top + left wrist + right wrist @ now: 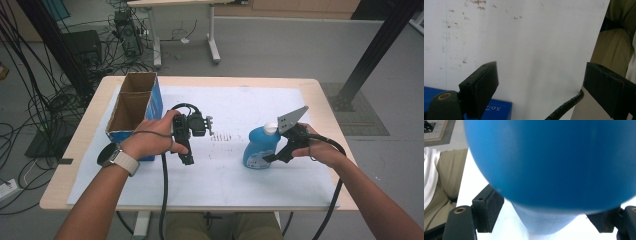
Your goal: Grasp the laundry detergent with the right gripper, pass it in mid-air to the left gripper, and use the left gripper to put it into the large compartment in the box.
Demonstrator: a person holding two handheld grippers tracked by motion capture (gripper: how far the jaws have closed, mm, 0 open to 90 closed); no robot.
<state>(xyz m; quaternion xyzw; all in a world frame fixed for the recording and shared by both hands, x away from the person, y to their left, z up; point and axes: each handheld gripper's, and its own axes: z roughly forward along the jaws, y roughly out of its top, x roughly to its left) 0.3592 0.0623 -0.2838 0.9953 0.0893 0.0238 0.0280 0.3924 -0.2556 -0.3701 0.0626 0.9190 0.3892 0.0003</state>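
A blue bottle (pixel 257 147) with a white cap stands upright on the white sheet (pixel 225 175), right of the middle. My right gripper (pixel 270 156) reaches in from the bottle's right side with a jaw on either side of it. In the right gripper view the bottle (pixel 554 165) looms large and blurred between the jaws of the right gripper (pixel 549 215), and white strips of table show between the pads and its narrower part. My left gripper (pixel 186 156) hovers over the sheet left of the middle. In its own view the left gripper (pixel 541 75) stands open and empty.
A blue cardboard box (pixel 132 107) with two open brown compartments stands at the table's left, close behind my left hand; its blue corner (pixel 496 110) lies by the left jaw. Faint brown specks (pixel 222 136) mark the sheet's middle. Cables and table legs stand on the floor beyond.
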